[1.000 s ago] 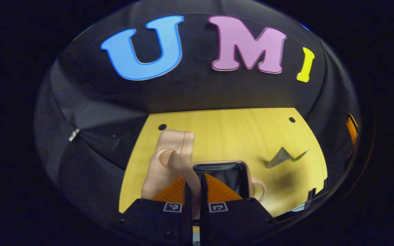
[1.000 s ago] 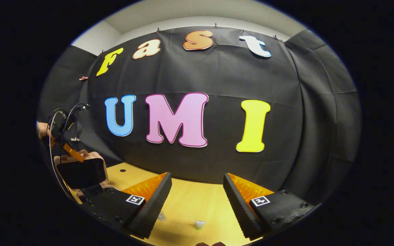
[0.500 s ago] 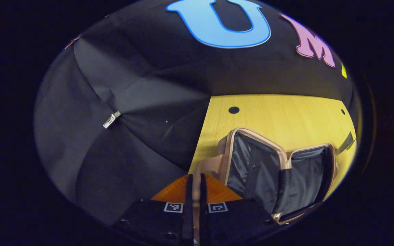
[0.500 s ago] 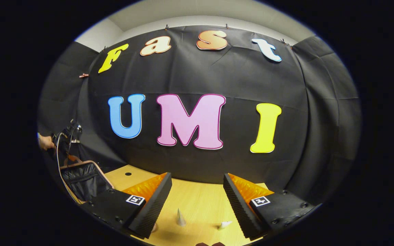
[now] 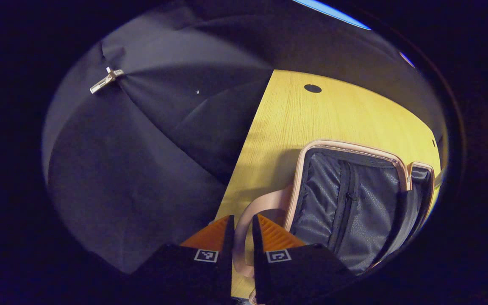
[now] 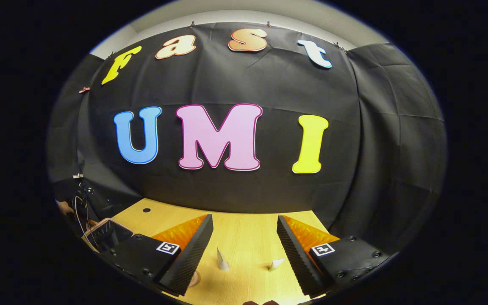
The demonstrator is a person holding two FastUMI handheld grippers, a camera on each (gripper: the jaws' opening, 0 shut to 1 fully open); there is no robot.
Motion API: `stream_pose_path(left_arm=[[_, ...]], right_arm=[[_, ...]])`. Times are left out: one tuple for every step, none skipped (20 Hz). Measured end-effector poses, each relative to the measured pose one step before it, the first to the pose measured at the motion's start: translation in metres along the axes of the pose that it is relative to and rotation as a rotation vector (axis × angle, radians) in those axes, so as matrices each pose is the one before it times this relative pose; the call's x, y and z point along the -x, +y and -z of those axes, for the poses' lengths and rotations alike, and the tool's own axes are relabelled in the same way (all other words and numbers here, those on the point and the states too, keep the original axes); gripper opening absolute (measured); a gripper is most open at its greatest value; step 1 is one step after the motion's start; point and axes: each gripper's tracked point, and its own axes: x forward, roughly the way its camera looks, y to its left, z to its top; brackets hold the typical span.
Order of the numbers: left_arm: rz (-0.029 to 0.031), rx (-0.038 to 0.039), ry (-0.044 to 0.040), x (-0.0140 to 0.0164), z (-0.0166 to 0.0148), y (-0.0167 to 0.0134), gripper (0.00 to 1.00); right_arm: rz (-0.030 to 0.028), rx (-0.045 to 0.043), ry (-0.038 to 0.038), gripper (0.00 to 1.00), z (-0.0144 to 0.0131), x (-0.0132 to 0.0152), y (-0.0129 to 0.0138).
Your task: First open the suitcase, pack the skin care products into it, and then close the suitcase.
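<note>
Left tool point(image 5: 239, 237): fingers set narrow, with the pink suitcase handle point(image 5: 256, 207) running through the slim gap between them; whether both fingers press on the strap cannot be told.
Right tool point(image 6: 244, 245): held wide, nothing between the fingers, raised above the bench point(image 6: 244, 237).
Suitcase point(image 5: 354, 186): seen lying open on the yellow wooden bench in the left gripper view, its dark mesh lining with a zip exposed and a pink rim around each half; in the right gripper view it is seen at the far left edge point(image 6: 108, 232).
Skin care products: two small white pieces, one cone-shaped and upright point(image 6: 223, 260), one tilted point(image 6: 276, 264), are seen on the bench between the right tool's fingers, well apart from the suitcase.
Person: a hand point(image 6: 64, 206) is visible beside the suitcase.
</note>
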Motion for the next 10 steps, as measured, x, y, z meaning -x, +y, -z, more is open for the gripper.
stream_pose_path(left_arm=[[-0.00240, -0.00060, -0.00743, -0.00397, -0.00046, 0.00166, 0.29], [-0.00498, -0.00333, -0.01583, 0.00037, -0.00196, 0.00355, 0.37], [-0.00030, -0.00441, -0.02931, 0.00419, -0.00607, 0.00189, 0.43], [-0.00556, -0.00977, -0.04438, 0.00524, -0.01041, 0.00107, 0.50], [-0.00577, -0.01801, -0.06055, 0.00682, -0.01289, 0.00046, 0.58], [-0.01227, -0.02680, -0.09279, 0.01013, -0.02135, 0.00151, 0.82], [-0.01807, -0.03045, -0.09952, 0.01216, -0.02566, 0.00261, 0.90], [-0.00601, -0.02566, -0.07677, 0.01260, -0.02291, -0.00333, 0.95], [0.00509, -0.01195, -0.07974, 0.01526, -0.02348, -0.00779, 0.96], [0.03359, -0.00190, -0.06555, 0.01449, -0.02262, -0.01406, 0.98]], right_arm=[[0.00649, -0.00185, 0.00742, 0.96, 0.00163, -0.00068, -0.00043], [0.00723, -0.00115, 0.00605, 0.96, 0.00198, -0.00250, -0.00120], [0.00946, -0.00122, 0.00757, 0.96, 0.00353, -0.00253, -0.00159], [0.00559, -0.00276, 0.00684, 0.96, 0.00349, -0.00203, -0.00067], [0.01353, -0.00097, 0.00057, 0.96, 0.00204, -0.00405, -0.00364], [0.02189, 0.00586, -0.01310, 0.96, -0.00198, -0.00250, -0.00463], [0.01277, 0.00641, -0.01172, 0.96, -0.00075, -0.00191, -0.00397], [0.01035, 0.00356, -0.00767, 0.96, -0.00076, -0.00198, -0.00372], [0.00442, 0.00036, -0.00630, 0.96, -0.00098, -0.00181, -0.00344], [0.00795, -0.00493, -0.00073, 0.96, -0.00027, -0.00071, -0.00395]])
